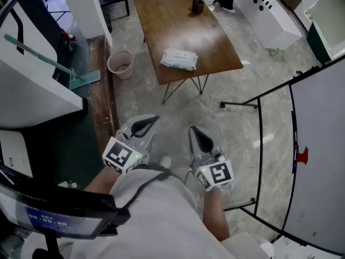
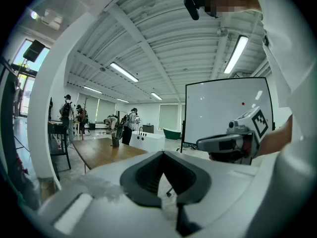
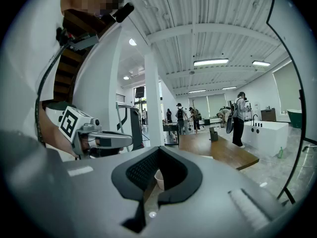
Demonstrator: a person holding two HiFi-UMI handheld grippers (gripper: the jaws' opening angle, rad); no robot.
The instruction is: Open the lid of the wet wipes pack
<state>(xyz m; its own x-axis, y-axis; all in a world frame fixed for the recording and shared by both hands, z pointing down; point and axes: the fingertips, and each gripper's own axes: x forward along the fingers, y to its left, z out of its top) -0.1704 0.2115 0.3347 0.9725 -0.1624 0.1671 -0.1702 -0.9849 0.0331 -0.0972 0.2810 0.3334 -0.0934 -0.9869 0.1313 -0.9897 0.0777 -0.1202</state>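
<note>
One tabletop (image 1: 178, 23) stands on the far side, carrying one wet wipes pack (image 1: 179, 59) at its near end and one dark cup (image 1: 198, 6) at its far end. On the floor to its left sits one pink bucket (image 1: 120, 65), with one green mop (image 1: 81, 79) further left. One whiteboard (image 1: 323, 144) stands at the right. Two grippers show near: the left gripper (image 1: 152, 120) and the right gripper (image 1: 194, 131).

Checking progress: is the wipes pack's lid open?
Cannot tell: the wet wipes pack on the table is too small to show its lid.
</note>
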